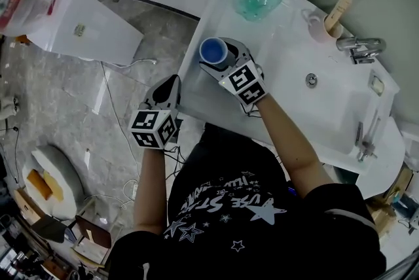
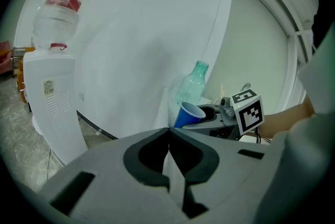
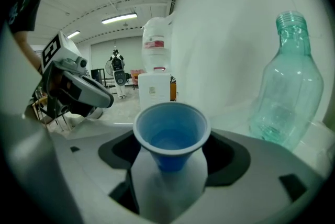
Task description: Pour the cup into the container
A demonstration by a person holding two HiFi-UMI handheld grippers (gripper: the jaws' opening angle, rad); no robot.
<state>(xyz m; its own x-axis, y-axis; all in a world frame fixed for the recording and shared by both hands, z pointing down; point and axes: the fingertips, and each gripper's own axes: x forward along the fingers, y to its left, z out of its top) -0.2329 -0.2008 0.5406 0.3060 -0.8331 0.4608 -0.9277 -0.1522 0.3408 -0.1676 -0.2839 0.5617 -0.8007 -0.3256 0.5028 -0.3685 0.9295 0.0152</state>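
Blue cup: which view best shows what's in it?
Right gripper view: the blue cup sits close, mouth toward the camera, with what looks like liquid inside. Head view shows the cup small, from above. Left gripper view shows it side-on, contents hidden.

We see a blue cup (image 3: 171, 134) between the black-padded jaws of the grey right claw (image 3: 170, 157), and beyond it to the right a clear sea-green bottle (image 3: 287, 87). The left claw (image 2: 168, 131) is grey too, the cubes (image 1: 154, 128) on both claws bear black squares on white, and the counter (image 1: 200, 89) under the right claw is white.
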